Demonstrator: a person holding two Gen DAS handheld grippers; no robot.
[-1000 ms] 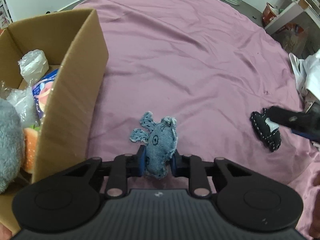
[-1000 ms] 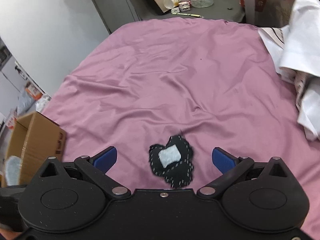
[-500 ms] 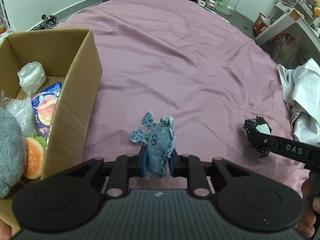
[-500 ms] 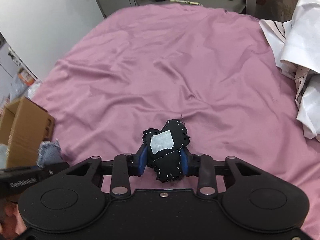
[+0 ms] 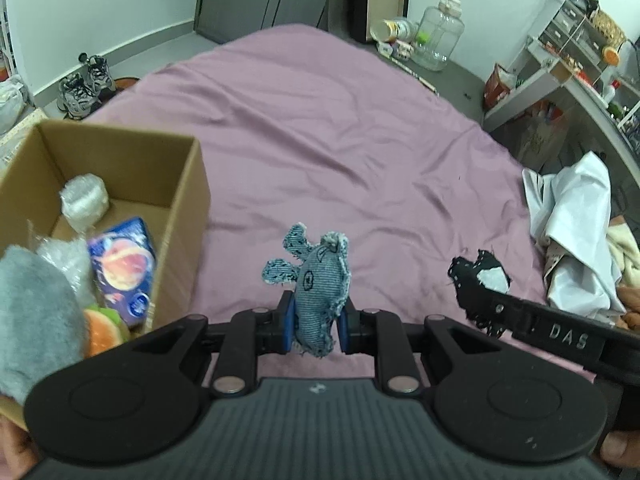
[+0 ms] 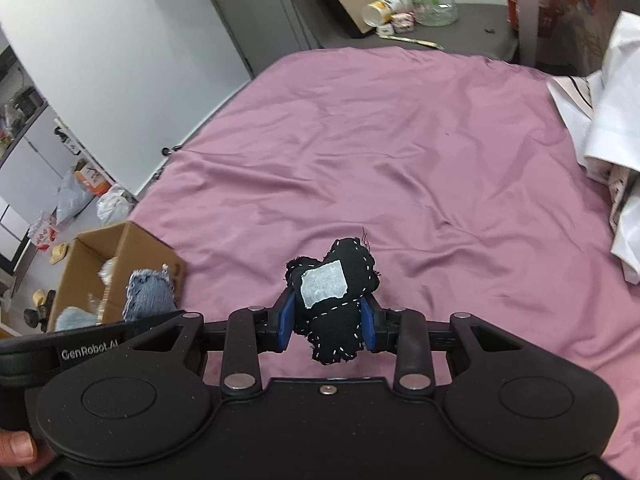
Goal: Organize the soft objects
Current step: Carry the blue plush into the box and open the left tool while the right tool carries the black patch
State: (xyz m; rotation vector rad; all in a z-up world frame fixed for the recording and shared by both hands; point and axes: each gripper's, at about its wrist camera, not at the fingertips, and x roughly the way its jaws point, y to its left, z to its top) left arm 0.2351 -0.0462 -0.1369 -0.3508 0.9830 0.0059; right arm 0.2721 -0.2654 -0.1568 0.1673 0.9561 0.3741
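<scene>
Transport step: the left claw (image 5: 314, 322) is clamped on the denim toy (image 5: 320, 292) and the right claw (image 6: 327, 322) on the black stitched toy (image 6: 334, 300) — both held above the bed (image 5: 320, 128); next, carry each over the cardboard box (image 5: 188, 208) and release inside.

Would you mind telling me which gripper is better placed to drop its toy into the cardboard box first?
Left, probably: the left gripper holds the denim toy right beside the cardboard box; the right gripper, with the black toy, sits farther away.
</scene>
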